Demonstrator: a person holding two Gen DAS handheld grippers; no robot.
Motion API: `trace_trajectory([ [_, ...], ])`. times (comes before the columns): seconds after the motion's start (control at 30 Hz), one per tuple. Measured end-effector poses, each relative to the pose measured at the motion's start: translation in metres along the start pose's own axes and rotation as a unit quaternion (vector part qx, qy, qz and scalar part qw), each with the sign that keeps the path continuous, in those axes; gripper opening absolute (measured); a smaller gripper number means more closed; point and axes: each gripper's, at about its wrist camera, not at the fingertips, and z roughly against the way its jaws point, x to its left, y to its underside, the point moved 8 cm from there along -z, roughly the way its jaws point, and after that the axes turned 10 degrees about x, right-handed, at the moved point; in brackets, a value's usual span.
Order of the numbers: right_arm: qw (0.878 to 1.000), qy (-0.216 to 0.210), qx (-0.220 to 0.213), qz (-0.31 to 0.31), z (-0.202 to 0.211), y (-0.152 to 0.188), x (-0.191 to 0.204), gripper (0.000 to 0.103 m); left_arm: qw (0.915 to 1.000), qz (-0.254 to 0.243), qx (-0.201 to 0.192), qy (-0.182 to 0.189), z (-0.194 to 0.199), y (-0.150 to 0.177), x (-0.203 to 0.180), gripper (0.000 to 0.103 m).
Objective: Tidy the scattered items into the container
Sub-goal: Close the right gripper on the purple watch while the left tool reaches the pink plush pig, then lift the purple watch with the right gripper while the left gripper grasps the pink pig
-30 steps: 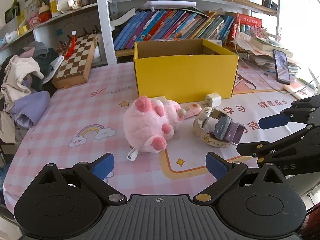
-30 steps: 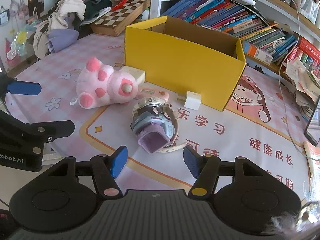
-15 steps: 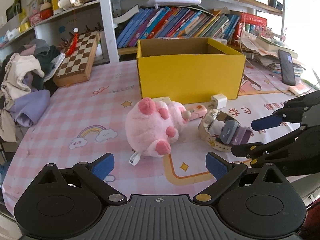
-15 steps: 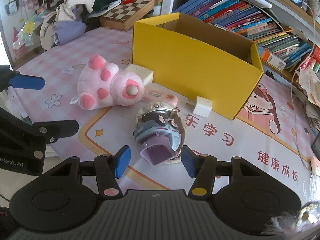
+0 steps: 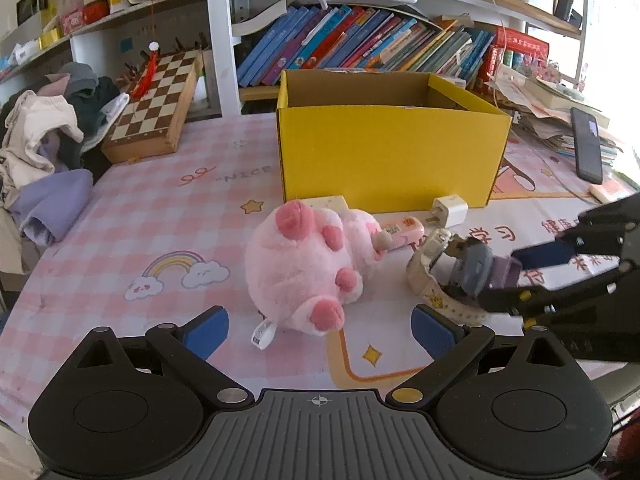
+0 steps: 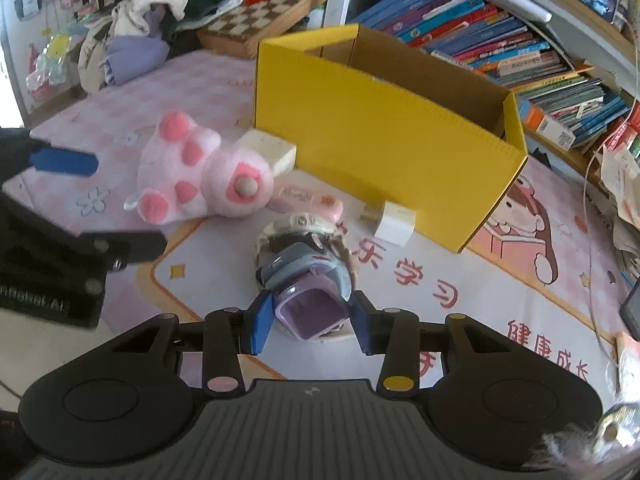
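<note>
A yellow cardboard box (image 5: 390, 156) stands open on the pink mat; it also shows in the right wrist view (image 6: 372, 128). In front of it lie a pink plush pig (image 5: 308, 272), a white block (image 5: 326, 203), a pink tube (image 5: 400, 230), a white charger (image 5: 450, 210) and a purple-grey toy watch (image 5: 468, 268) on a cream watch (image 5: 428, 272). My right gripper (image 6: 312, 326) has closed onto the purple watch (image 6: 308, 288), its pads (image 6: 262, 328) touching both sides. My left gripper (image 5: 320, 328) is open and empty, just short of the pig (image 6: 204, 176).
A chessboard (image 5: 154, 104) and a clothes pile (image 5: 44, 148) sit at the back left. Books (image 5: 360, 48) fill the shelf behind the box. A phone (image 5: 586, 150) and stacked papers (image 5: 552, 120) lie at the right.
My right gripper has moved forward and narrowed its jaws onto the purple watch. My left gripper has edged closer to the pig and stayed open.
</note>
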Motion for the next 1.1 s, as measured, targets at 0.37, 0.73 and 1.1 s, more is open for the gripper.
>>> trace_trajectory([
  [0.37,1.000,-0.017,0.003,0.025,-0.006,0.000,-0.001,0.039,0.9998,-0.003,0.012,-0.016,-0.031,-0.016,0.009,0.099],
  [0.73,0.999,-0.023,-0.024,0.026,0.010,-0.009,-0.003,0.038,0.9991,0.030,0.020,0.021,-0.047,-0.023,0.016,0.070],
  [1.1,0.998,-0.027,-0.049,-0.002,0.030,-0.016,-0.011,0.038,0.9962,0.079,-0.005,0.039,-0.012,-0.018,0.029,0.063],
])
